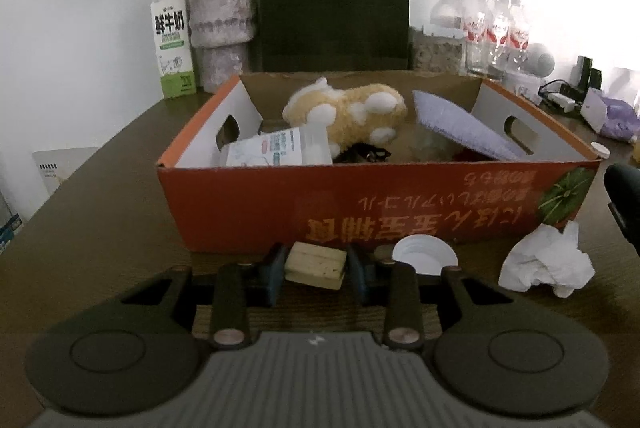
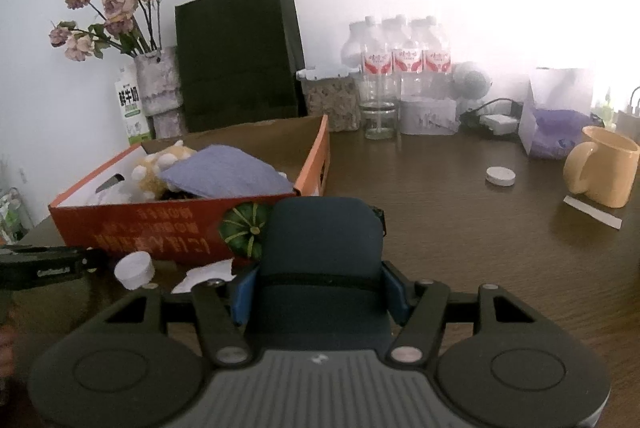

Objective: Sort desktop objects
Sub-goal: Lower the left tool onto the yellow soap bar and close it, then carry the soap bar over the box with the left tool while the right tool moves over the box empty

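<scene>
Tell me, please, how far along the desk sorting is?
Partway. The orange box already holds a plush toy and purple cloth. The left gripper closes around a wooden block; the right gripper holds a dark case. Crumpled tissue, cup, mug remain.

Dim, soft; strong glare upper right in right view; fisheye-bent, dark corners

Both wrist cams low, close, facing orange box, shared.
</scene>
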Demonstrator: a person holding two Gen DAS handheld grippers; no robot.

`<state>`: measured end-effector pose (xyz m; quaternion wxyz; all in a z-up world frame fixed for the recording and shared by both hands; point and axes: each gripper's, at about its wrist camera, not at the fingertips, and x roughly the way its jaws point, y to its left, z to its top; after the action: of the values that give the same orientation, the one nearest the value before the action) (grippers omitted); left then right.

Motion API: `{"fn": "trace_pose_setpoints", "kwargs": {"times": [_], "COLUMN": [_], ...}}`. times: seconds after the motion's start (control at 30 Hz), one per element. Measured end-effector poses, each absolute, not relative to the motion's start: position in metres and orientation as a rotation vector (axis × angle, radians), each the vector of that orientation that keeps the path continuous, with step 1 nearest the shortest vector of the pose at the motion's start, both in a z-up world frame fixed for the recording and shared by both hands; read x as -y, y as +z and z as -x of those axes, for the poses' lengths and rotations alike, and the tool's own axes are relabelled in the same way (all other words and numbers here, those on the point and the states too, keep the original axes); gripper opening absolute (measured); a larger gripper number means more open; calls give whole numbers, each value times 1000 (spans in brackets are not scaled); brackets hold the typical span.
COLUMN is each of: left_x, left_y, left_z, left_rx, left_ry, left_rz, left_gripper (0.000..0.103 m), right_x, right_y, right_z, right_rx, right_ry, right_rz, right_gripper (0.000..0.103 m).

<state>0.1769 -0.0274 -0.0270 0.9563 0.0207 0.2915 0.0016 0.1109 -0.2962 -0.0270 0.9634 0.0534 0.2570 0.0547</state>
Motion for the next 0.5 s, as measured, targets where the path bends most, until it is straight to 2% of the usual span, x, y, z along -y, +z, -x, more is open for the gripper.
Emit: {"fn": "trace_pose_setpoints", "kwargs": {"times": [0.5], "left_x": [17], "left_y": [33], "left_z": [-152], "left_rx": [-425], "left_ry": [-25], "left_rz": [-17], "left_gripper": [34], "right_x": [280], "right_y": [35], "right_z": [-109], "right_rx": [-382], "right_ry": [137], "right_rz": [-62], "right_gripper": [62]}}
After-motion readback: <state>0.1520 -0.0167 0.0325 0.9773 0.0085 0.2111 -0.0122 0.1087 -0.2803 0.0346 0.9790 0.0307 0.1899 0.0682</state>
